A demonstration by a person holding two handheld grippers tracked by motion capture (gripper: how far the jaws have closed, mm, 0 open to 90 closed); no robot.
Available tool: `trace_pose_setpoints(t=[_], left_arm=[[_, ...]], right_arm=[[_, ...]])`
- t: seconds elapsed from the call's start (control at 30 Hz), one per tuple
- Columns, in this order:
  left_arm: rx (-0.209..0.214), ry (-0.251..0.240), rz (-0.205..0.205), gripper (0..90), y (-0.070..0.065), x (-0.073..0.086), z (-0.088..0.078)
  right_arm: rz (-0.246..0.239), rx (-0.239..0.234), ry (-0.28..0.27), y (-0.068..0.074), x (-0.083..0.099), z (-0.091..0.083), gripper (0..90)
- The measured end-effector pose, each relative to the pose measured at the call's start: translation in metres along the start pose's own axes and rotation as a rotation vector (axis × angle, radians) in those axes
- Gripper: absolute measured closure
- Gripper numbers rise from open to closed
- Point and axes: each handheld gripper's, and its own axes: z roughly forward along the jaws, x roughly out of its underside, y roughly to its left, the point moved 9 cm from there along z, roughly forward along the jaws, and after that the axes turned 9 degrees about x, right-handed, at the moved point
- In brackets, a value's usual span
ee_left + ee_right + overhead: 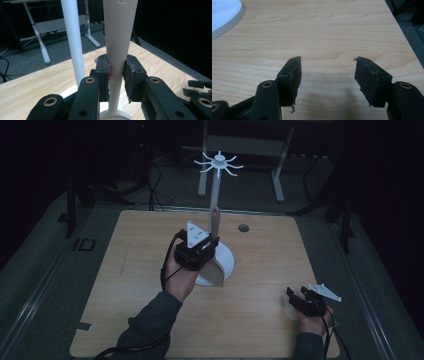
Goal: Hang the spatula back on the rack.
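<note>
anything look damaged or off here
The rubber pads on the right gripper look frayed, with torn bits hanging off their edges. The left gripper's pads, clamped on the white utensil handle, are ragged too. Nothing spilled or knocked over.

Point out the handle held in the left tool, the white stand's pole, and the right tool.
handle (117, 37), left gripper view, on its wide upper part above the pads.
pole (73, 37), left gripper view, mid shaft.
right tool (328, 72), right gripper view, midway between its open tips.
</note>
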Motion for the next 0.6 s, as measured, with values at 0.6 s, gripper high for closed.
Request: trace_pose_setpoints(t=[0.6], left_arm=[[-0.053, -0.064, -0.010, 75.1, 0.006, -0.025, -0.004]], right_arm=[[-0.001, 0.000, 0.001, 0.000, 0.000, 0.000, 37.9]])
